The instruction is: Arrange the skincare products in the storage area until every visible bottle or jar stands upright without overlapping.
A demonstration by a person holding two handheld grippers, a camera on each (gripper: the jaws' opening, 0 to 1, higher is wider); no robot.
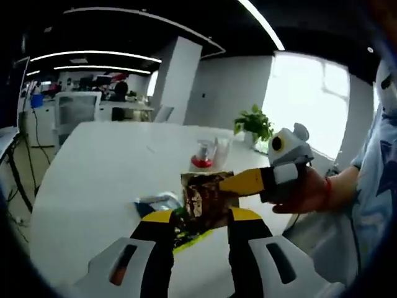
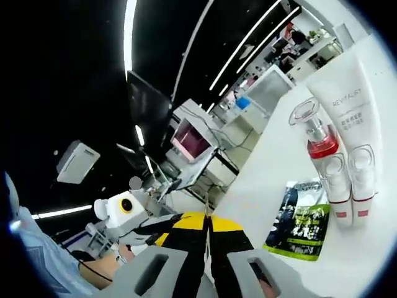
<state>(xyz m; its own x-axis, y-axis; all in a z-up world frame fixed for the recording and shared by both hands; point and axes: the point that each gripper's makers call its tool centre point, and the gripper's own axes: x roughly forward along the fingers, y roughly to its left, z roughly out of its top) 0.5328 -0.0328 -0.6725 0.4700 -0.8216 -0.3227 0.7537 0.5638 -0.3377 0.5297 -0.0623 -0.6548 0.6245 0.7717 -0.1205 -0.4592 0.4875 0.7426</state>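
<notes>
My left claw (image 1: 200,218) and right claw (image 2: 208,233) both clamp one brown sachet (image 1: 201,194) above the desk (image 1: 105,167). Beyond my right claw stand a white tube (image 2: 350,118) and pump bottle (image 2: 325,158), touching, beside a green sachet (image 2: 299,220).

The left hand-held gripper (image 1: 200,218) rises from the bottom of the left gripper view, its black jaws with yellow tips standing on either side of a brown patterned packet (image 1: 203,194) that sits upright between them. The right hand-held gripper (image 1: 231,184) reaches in from the right, held in a person's hand (image 1: 304,192), and its yellow tip touches the packet's upper right edge. Below the packet a green-edged sachet (image 1: 189,239) lies flat on the white tabletop (image 1: 105,180), with a bluish pouch (image 1: 155,202) just to its left. Farther back stands a clear bottle with a red band (image 1: 203,154), next to a white tube (image 1: 221,152). A potted plant (image 1: 253,126) sits near the bright window.
</notes>
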